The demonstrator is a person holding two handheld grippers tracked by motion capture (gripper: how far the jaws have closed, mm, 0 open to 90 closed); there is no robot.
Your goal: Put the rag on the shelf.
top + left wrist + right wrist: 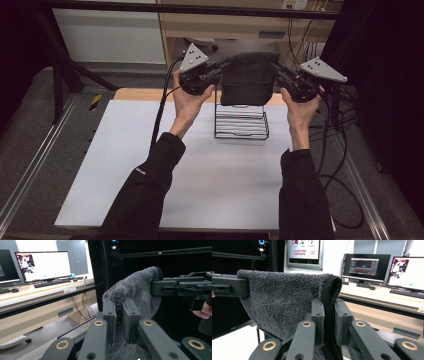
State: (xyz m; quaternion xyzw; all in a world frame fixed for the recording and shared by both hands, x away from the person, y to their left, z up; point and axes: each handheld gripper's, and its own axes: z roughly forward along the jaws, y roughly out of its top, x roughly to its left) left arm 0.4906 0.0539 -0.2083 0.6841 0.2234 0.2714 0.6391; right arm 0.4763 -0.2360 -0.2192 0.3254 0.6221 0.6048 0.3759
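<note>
In the high view, the dark grey towel (248, 77) hangs in the upper middle of the frame, stretched between both tongs and held up above the wire rack (241, 121), which stands on the white desk (125, 165) just below it. The towel's lower edge covers the rack's top.

The left tongs (219, 68), left of the towel, are closed tight on its left upper corner. In the left gripper view the two black jaws sit low in the middle of the frame with a fold of towel (136, 296) pinched between them; the right tongs (156, 287) show at the right of that frame, biting the far corner.

The right tongs (276, 70), right of the towel in the high view, are likewise clamped on the right upper corner. In the right gripper view the towel (284, 302) fills the left and middle of the frame, its rolled edge caught between the jaws, and the left tongs (242, 287) grip the far corner at the left edge.
</note>
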